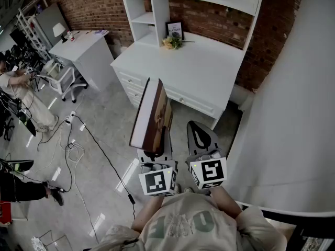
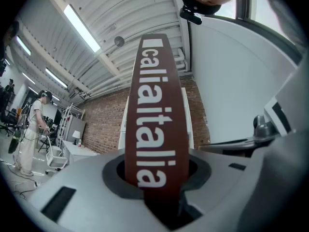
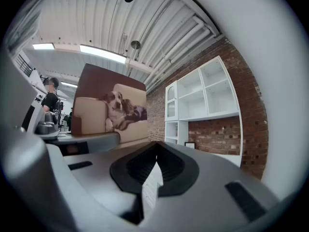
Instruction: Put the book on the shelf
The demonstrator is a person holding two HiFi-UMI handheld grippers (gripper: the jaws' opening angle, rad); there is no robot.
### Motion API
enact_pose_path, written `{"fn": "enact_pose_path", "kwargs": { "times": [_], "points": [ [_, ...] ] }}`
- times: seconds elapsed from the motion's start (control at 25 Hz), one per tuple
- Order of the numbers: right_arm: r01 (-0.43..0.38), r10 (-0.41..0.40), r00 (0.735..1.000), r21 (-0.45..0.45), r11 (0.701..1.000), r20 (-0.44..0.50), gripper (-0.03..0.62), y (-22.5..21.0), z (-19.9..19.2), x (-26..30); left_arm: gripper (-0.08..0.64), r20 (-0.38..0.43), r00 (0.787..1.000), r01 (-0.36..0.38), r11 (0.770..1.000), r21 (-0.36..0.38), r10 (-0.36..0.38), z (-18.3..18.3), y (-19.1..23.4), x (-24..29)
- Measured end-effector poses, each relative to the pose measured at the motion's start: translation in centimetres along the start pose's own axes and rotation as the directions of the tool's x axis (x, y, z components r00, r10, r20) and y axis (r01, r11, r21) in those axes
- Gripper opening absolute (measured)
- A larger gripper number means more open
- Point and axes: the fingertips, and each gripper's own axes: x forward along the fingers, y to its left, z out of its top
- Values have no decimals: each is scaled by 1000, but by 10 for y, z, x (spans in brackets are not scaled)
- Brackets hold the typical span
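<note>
Book point(image 1: 153, 115) upright, lower edge clamped in left hand-held gripper point(image 1: 156, 150), well short of shelf point(image 1: 151, 19), over floor. Right hand-held gripper point(image 1: 201, 136): jaws together, empty. Likely stiff hardback, weighty, top-heavy. Glossy covers may slip, so grip across covers near spine.

A book point(image 1: 152, 114) with a brown spine, white lettering and a dog pictured on its cover is held upright on edge between the jaws of the left gripper point(image 1: 155, 155). A white shelf point(image 1: 161, 14) is seen ahead, well apart.
</note>
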Motion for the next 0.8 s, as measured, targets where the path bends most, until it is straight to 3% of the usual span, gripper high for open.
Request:
{"fn": "enact_pose_path", "kwargs": {
  "times": [0.8],
  "points": [
    [12,-12,999,-22,1000,-41,15,42,-12,34,155,11,1000,-5,999,-50,5,-5,61,6]
  ]
}}
